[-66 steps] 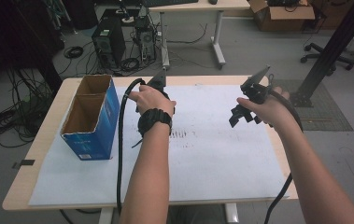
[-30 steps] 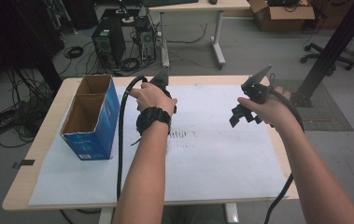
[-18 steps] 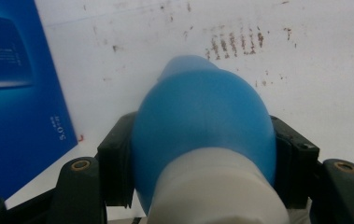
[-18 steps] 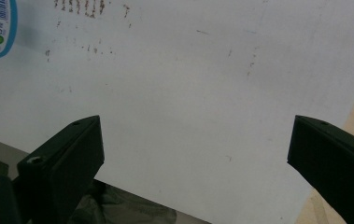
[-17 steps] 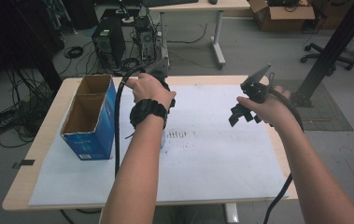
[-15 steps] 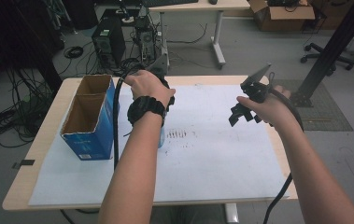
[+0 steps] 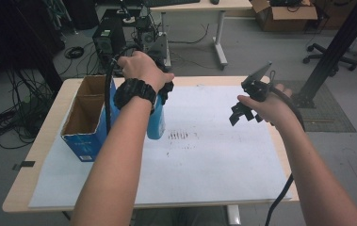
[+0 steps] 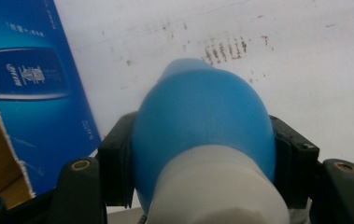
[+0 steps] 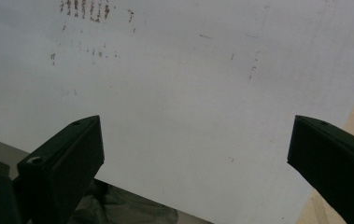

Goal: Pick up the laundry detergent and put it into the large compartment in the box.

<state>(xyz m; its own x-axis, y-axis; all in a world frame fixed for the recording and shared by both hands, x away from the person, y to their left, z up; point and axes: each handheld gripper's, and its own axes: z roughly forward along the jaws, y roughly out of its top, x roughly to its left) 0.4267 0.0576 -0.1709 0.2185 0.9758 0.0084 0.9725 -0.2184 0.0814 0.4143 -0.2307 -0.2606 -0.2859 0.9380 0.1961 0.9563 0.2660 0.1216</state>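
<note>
1. An open blue cardboard box [image 7: 87,123] stood at the left of the paper-covered table [image 7: 214,155].
2. Just right of the box, the left gripper [image 7: 163,92] was clamped on a blue bottle [image 8: 202,121] with a white cap end; the bottle hung clear above the paper, its lower end beside the box wall.
3. Brown smudge marks [image 7: 180,135] lay mid-sheet.
4. The right gripper [image 7: 247,109] hovered over the sheet's right part, jaws spread wide with nothing between them.
</note>
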